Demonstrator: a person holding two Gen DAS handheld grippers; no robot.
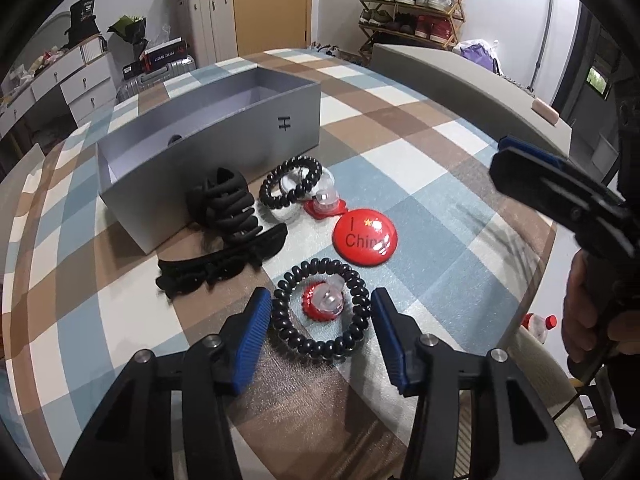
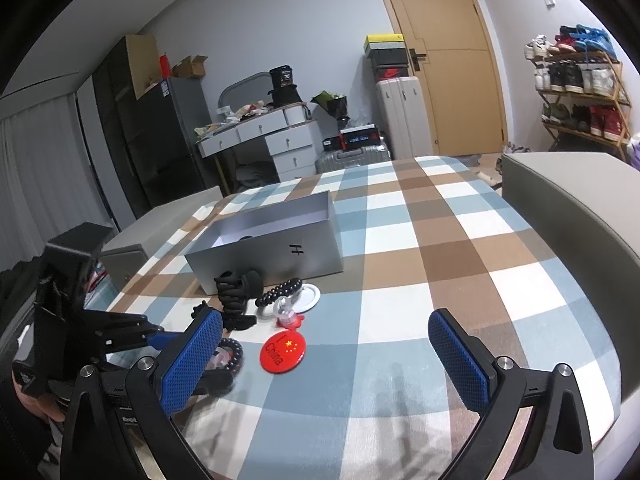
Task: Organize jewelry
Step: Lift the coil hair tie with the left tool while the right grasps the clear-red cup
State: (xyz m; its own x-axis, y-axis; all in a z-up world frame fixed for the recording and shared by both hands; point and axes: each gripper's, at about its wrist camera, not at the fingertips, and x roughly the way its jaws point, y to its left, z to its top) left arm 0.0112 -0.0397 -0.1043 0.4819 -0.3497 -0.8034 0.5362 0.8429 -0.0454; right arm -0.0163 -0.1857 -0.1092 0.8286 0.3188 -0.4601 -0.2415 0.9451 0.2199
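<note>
On a checked table (image 1: 400, 128) in a cluttered bedroom, the spread left tool (image 1: 316, 330) straddles a black coil bracelet (image 1: 320, 308), grey box (image 1: 208, 136) beyond; the right tool (image 2: 326, 360) gapes empty.

- The tablecloth (image 1: 420, 168) is showing a check of blue, brown and white.
- The box (image 1: 224, 140), beyond the left jaws, is showing silver-grey walls with a small black mark.
- The hair tie (image 1: 320, 344) lying between the left jaws is looking glossy black, ringing a red cap (image 1: 324, 304) with a clear top.
- The badge (image 1: 366, 237), just past those jaws, is glowing red with yellow stars and dark lettering.
- The hair claw (image 1: 228, 204) beside the box is looking matte black.
- The finger pads (image 2: 460, 360) are showing blue, dotted texture on black frames.
</note>
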